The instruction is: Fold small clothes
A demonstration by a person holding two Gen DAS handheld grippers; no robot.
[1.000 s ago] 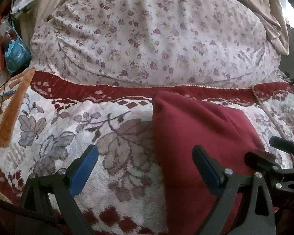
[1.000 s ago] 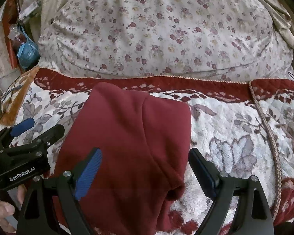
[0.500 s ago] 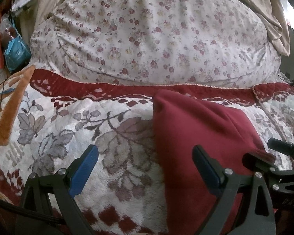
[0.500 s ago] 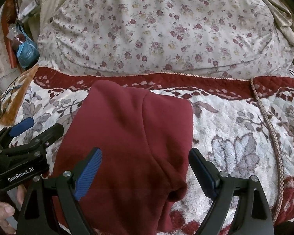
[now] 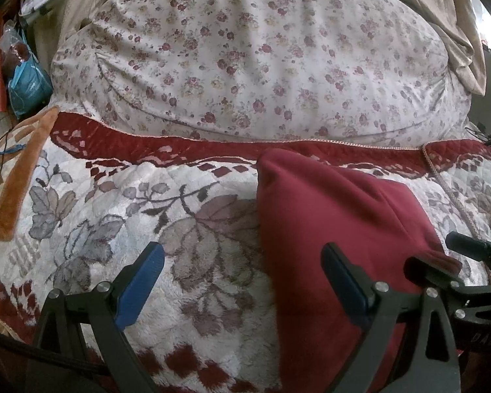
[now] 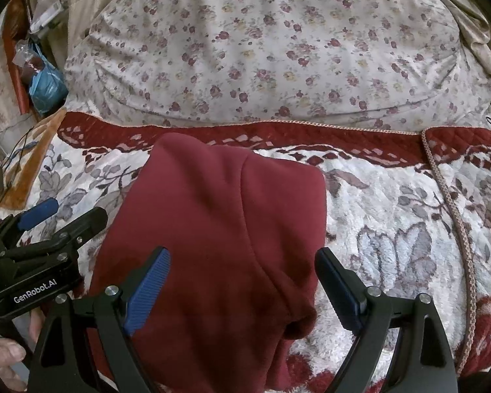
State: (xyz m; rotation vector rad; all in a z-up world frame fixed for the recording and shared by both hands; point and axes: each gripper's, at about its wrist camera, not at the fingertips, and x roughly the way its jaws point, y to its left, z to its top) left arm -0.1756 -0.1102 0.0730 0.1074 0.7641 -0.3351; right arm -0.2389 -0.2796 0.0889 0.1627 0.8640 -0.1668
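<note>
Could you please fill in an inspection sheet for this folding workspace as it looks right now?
Surface: plush white blanket with grey leaf print and dark red border, on a bed.
Job's things: one dark red garment lying on the blanket, folded over.
Clutter: blue bag and packets beside the bed, far left.
Grippers: left tongs open, straddling the garment's left edge; right tongs open over the garment; neither grips it.
Cables: thin dark wires on the orange cloth at left; braided cord across the blanket at right.
Surroundings: large floral pillow behind; beige curtain at upper right.
</note>
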